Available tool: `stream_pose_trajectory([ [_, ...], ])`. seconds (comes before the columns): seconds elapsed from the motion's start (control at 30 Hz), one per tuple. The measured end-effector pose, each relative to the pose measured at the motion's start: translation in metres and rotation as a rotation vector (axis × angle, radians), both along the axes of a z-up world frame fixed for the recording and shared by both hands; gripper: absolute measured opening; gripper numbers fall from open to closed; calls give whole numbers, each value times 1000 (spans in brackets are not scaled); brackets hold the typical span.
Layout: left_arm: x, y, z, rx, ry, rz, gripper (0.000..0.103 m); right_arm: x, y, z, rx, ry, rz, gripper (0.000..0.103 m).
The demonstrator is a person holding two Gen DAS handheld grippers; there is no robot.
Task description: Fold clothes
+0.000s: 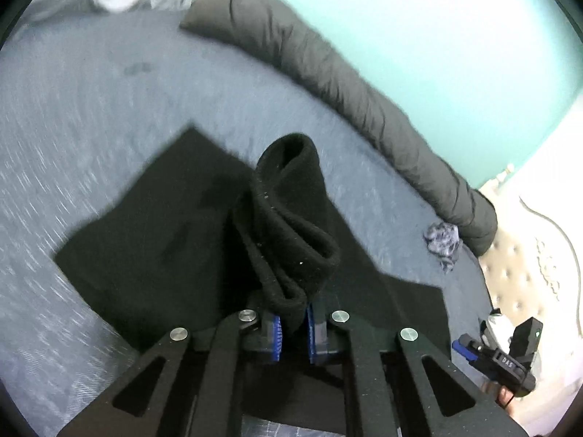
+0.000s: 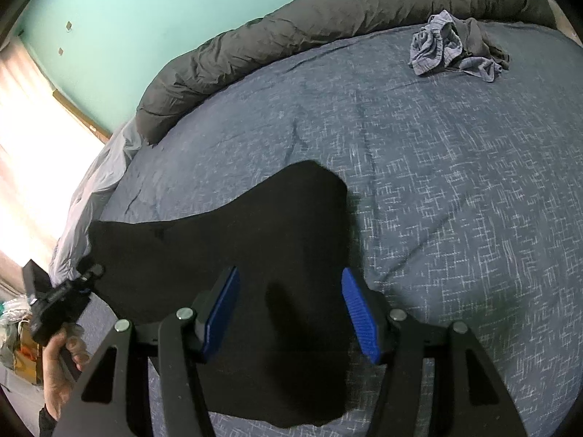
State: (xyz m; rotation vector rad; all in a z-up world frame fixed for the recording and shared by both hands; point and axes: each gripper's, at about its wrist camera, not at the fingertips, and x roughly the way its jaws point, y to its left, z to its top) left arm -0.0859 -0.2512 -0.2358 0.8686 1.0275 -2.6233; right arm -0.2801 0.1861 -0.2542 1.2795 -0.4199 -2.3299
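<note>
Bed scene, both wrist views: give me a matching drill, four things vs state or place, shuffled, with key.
1. left gripper
2. right gripper
3. black garment
4. grey-blue clothes

A. crumpled near the rolled duvet
B. open, over black cloth
C. spread on the blue bedspread
D. shut on a bunched black fold

Pairs: 1-D, 2-B, 3-C, 4-A

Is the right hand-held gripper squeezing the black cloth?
No. The right hand-held gripper has its blue pads spread wide apart above the black cloth, not pinching it.
</note>
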Motion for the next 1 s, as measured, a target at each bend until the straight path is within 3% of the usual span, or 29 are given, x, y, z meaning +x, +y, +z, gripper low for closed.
stream_pose_trajectory([
  [0.07,9,-9,8,-16,23,35,10,-1,-2,-1,-4,-8,6,61],
  [0.13,13,-18,2,-4,5,37,10,-2,-4,-4,-19,-28,15,73],
  [0.33,8,-34,-38,62,-101,42,15,-10,-12,-25,-58,-128,32,74],
  [0.4,11,-36,-36,58,-102,50,25,-13,-12,-33,-58,-153,21,75],
  [0.47,17,-38,-29,16,-112,77,46,-15,-14,-41,-42,-182,11,78],
  [0.53,23,-46,-27,10,-117,105,53,-17,-15,-49,-49,-207,16,78],
  [0.67,36,-64,-33,32,-137,148,58,-19,-21,-56,-61,-210,23,78],
  [0.87,46,-67,-31,-19,-175,171,72,-21,-33,-57,-47,-209,38,79],
  [1.0,54,-79,-41,51,-163,205,76,-23,-41,-59,-22,-212,54,80],
])
